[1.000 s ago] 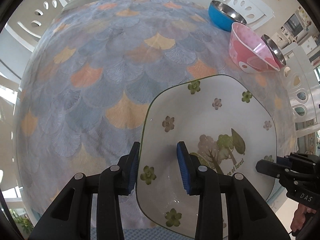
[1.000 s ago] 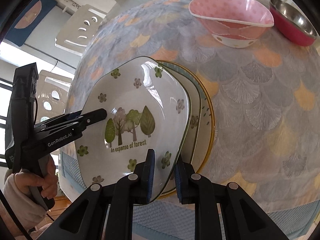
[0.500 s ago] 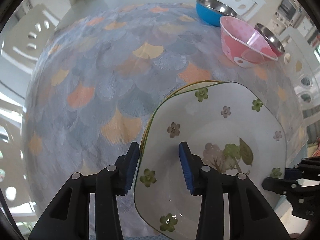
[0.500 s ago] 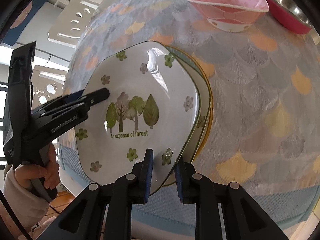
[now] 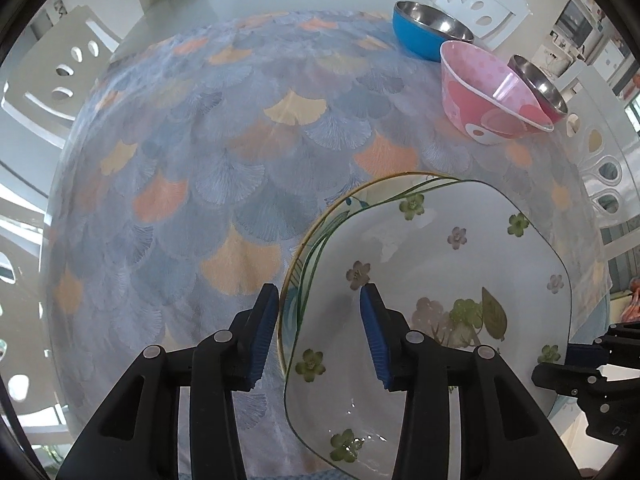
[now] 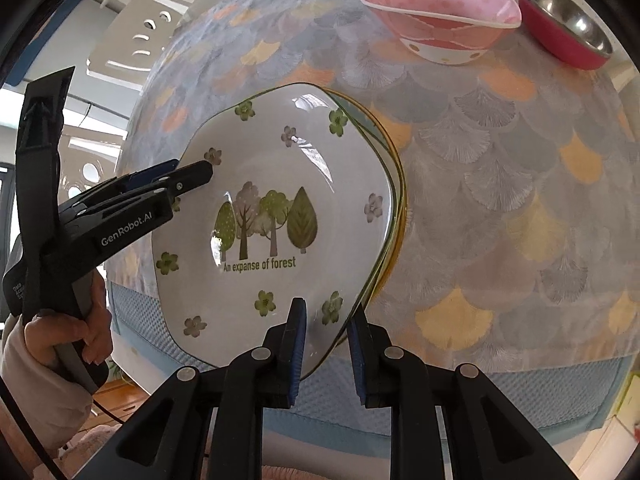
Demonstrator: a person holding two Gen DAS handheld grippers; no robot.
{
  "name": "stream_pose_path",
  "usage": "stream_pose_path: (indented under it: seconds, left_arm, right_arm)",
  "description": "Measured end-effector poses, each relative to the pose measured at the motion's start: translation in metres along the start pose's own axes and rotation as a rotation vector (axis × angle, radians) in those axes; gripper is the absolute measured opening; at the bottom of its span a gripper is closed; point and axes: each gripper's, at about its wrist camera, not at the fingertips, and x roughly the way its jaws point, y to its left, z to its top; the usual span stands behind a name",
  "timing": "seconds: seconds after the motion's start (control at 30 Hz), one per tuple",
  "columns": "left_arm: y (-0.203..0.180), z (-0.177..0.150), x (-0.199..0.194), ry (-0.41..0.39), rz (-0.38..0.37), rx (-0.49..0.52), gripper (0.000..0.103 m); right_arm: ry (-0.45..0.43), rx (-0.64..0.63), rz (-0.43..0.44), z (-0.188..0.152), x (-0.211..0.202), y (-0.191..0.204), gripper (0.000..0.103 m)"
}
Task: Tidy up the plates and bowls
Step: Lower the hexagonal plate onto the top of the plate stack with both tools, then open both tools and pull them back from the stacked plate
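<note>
A white forest plate [image 5: 440,264] [image 6: 280,152] with trees and small flowers lies on two other plates; a yellow-rimmed plate [image 5: 291,280] [image 6: 402,200] peeks out beneath it. My right gripper [image 6: 326,340] is shut on the forest plate's near rim; in the left wrist view it shows at the right edge [image 5: 560,364]. My left gripper [image 5: 316,332] [image 6: 192,170] straddles the stack's left rim. Its jaws stand apart and neither blue pad presses on the plates. A person's hand [image 6: 68,336] holds its handle.
A pink dotted bowl [image 5: 480,92] [image 6: 436,20] stands at the far side of the table. Beside it are a blue steel bowl [image 5: 424,32] and a red steel bowl [image 5: 540,84] [image 6: 564,28]. White chairs [image 5: 60,80] ring the table. The plates lie at the tablecloth's near edge [image 6: 480,380].
The forest plate has shifted to sit more squarely over the plates beneath. My left gripper's jaws have spread wider, and the lower plates' rims now show between them.
</note>
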Motion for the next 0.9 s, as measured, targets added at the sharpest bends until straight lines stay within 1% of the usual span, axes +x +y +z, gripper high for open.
stream_pose_path:
  seconds: [0.07, 0.1, 0.13, 0.17, 0.2, 0.33, 0.43, 0.53, 0.6, 0.67, 0.73, 0.83, 0.9]
  left_arm:
    - [-0.001, 0.0, 0.0, 0.002, 0.0, -0.001, 0.04]
    - [-0.001, 0.0, -0.001, -0.001, 0.0, 0.0, 0.04]
    - [-0.001, 0.0, -0.002, -0.005, 0.0, 0.0, 0.04]
    - [0.0, 0.001, -0.004, -0.013, -0.001, -0.004, 0.04]
    - [0.0, 0.001, -0.005, -0.018, -0.005, -0.008, 0.04]
    - [0.0, 0.001, -0.004, -0.01, -0.01, -0.007, 0.04]
    - [-0.002, -0.001, -0.004, -0.009, -0.004, 0.0, 0.04]
    - [0.0, -0.001, -0.005, -0.003, -0.002, -0.013, 0.04]
    - [0.003, -0.002, -0.005, 0.003, -0.001, -0.025, 0.041]
    - [0.007, -0.004, -0.004, 0.012, 0.004, -0.041, 0.045]
    - [0.013, -0.006, -0.003, 0.018, 0.005, -0.071, 0.045]
    - [0.024, -0.01, -0.002, 0.036, -0.017, -0.137, 0.045]
    - [0.031, -0.012, -0.001, 0.045, -0.028, -0.175, 0.047]
  right_arm:
    - [-0.003, 0.012, -0.001, 0.0, -0.001, -0.002, 0.019]
    - [-0.001, 0.01, -0.032, 0.0, -0.002, -0.002, 0.021]
    - [0.004, 0.01, -0.064, -0.001, -0.002, -0.003, 0.021]
    - [-0.001, 0.016, -0.067, -0.002, -0.004, -0.004, 0.021]
    - [-0.011, 0.03, -0.045, -0.003, -0.006, -0.007, 0.021]
    - [0.004, 0.05, -0.026, -0.003, -0.003, -0.011, 0.022]
    - [-0.009, 0.029, -0.006, -0.004, -0.006, -0.008, 0.022]
    - [-0.013, 0.016, -0.013, -0.004, -0.006, -0.005, 0.024]
    - [-0.015, 0.023, -0.001, -0.003, -0.004, -0.005, 0.026]
    - [-0.017, 0.041, 0.018, -0.003, -0.004, -0.01, 0.026]
    - [-0.019, 0.061, 0.022, -0.004, -0.003, -0.014, 0.026]
    - [-0.025, 0.096, 0.042, -0.005, -0.004, -0.023, 0.026]
    - [-0.024, 0.113, 0.055, -0.006, -0.005, -0.029, 0.027]
